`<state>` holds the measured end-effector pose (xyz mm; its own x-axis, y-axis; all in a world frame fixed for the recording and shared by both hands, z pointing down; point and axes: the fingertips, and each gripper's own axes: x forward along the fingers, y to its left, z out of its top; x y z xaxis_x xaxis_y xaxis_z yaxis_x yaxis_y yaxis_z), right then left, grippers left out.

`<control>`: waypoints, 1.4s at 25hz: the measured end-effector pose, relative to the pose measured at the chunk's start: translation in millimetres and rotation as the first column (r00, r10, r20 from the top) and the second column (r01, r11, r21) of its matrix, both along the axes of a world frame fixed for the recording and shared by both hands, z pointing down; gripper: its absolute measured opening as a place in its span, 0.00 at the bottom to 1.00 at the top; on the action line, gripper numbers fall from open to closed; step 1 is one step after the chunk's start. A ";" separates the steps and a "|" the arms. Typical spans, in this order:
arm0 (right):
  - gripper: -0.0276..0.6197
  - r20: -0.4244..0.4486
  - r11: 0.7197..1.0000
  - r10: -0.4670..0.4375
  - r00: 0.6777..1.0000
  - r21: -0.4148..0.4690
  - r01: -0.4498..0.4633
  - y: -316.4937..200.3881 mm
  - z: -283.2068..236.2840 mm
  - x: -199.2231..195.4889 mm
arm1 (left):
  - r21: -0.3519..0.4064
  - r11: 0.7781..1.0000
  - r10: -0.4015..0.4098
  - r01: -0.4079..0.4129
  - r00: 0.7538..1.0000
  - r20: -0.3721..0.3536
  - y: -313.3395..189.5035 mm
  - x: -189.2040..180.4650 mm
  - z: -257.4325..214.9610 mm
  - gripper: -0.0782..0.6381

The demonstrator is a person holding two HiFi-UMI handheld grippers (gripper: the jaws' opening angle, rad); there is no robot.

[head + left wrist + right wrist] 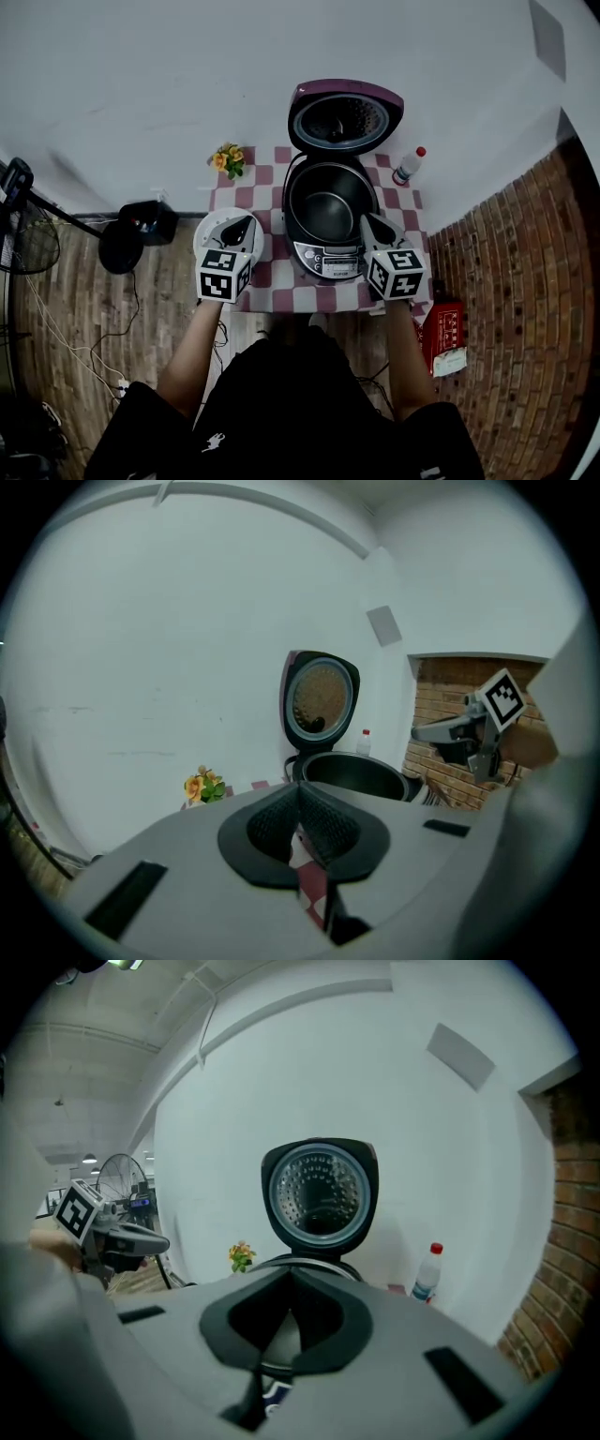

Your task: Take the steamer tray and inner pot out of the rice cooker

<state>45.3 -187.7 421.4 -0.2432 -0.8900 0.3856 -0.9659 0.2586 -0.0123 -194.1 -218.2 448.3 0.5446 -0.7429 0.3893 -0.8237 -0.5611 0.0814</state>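
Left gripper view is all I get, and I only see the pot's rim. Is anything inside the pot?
Observer: From the head view the inner pot looks empty; it sits in the rice cooker.
Operator: Is my other gripper holding something?
Observer: No. The right gripper has its fingers shut on nothing.
Operator: What's on the floor?
Observer: A red box lies right of the table.

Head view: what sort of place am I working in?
Likely a staged recording corner, not a kitchen: a small checkered table against a bare white wall, a floor fan and loose cables on wood flooring.
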 end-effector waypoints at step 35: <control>0.29 -0.143 0.941 -0.230 0.963 -0.286 0.182 -106.4 112.6 79.0 | -0.255 0.959 -0.036 0.124 0.945 0.324 -92.1 102.9 84.1 0.44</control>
<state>124.3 -294.1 534.0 -0.3190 -0.6851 0.6548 -0.8851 0.4625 0.0527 -91.2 -310.3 532.4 0.3053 -0.6225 0.7206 -0.8729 -0.4853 -0.0494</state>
